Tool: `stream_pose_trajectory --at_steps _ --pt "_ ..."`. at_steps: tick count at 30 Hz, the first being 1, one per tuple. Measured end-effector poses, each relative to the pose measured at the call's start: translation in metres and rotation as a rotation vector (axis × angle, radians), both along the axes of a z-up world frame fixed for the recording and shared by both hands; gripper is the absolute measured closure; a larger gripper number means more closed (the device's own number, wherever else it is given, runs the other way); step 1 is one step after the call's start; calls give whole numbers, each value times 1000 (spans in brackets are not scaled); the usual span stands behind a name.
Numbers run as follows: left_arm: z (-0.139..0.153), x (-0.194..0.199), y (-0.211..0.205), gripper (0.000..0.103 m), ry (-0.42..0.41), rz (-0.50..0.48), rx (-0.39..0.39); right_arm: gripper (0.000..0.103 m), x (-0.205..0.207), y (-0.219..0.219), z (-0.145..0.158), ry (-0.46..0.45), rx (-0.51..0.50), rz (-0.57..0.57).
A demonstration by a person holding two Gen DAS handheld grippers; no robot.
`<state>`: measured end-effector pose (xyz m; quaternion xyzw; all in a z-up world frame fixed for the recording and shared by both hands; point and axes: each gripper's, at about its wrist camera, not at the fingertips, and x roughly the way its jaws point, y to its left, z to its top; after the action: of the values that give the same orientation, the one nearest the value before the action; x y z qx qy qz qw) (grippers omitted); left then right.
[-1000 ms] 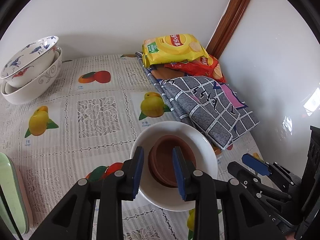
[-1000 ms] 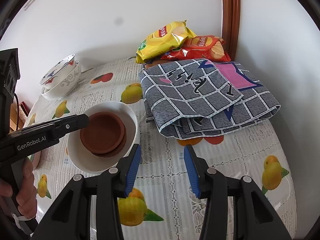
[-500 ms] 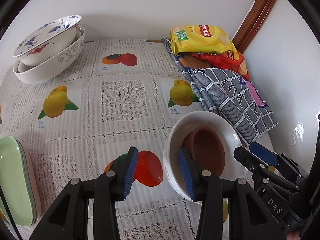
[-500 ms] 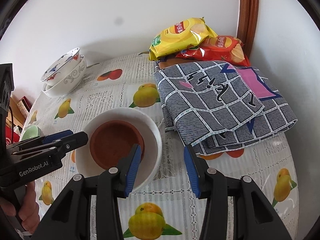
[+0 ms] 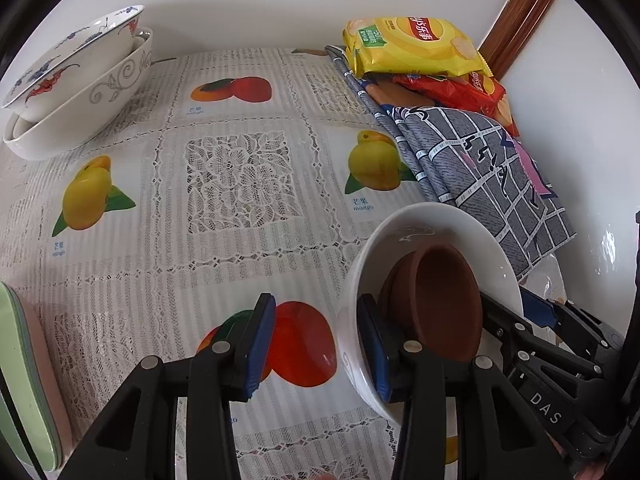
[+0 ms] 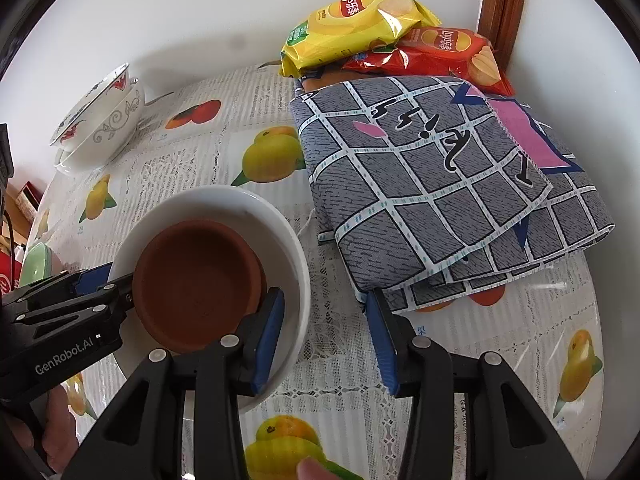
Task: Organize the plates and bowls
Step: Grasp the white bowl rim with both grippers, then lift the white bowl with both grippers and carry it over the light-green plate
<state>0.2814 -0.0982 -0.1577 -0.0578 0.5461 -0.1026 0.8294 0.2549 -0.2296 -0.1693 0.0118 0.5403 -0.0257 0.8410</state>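
Note:
A white bowl (image 5: 432, 232) (image 6: 224, 204) holds two nested brown dishes (image 5: 444, 300) (image 6: 196, 280) on the fruit-print tablecloth. My left gripper (image 5: 316, 344) is open; its right finger reaches inside the bowl's left rim, its left finger outside. My right gripper (image 6: 324, 336) is open; its left finger sits inside the bowl's right rim, its right finger outside near the cloth. Two stacked patterned bowls (image 5: 76, 80) (image 6: 100, 120) stand at the far left by the wall.
A folded grey checked cloth (image 6: 440, 184) (image 5: 480, 168) lies right of the bowl, with yellow (image 6: 352, 12) and red (image 6: 444, 48) chip bags behind it. Green and pink plates (image 5: 24, 380) sit at the left table edge. Walls close the back and right.
Both grippers have come in around the white bowl, one from each side. The left gripper moved left so the bowl now sits at its right finger; the bowl looks tilted.

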Motion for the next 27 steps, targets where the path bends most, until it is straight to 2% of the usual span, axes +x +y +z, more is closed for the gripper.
stream_pose_trajectory --at_steps 7,13,16,19,21,24,27 --pt "-3 0 -3 64 -25 -15 2 61 2 -2 -5 -19 10 -16" --pt "-3 0 -2 66 -41 -3 -7 61 4 -11 -7 -19 74 -43" --pt "-1 -3 -6 74 -54 -17 -15 67 5 -14 -7 -13 111 -57" --pt "1 -5 -12 88 -64 -45 -31 77 2 -8 -6 -23 110 -41" --pt "2 -7 -16 91 -69 -52 -24 91 1 -2 -4 -23 102 -30" --pt "3 -9 -14 91 -76 -45 -39 93 -3 1 -2 -27 90 -42" --pt "3 -12 -8 92 -75 -37 -61 92 -8 -1 0 -17 123 -51"
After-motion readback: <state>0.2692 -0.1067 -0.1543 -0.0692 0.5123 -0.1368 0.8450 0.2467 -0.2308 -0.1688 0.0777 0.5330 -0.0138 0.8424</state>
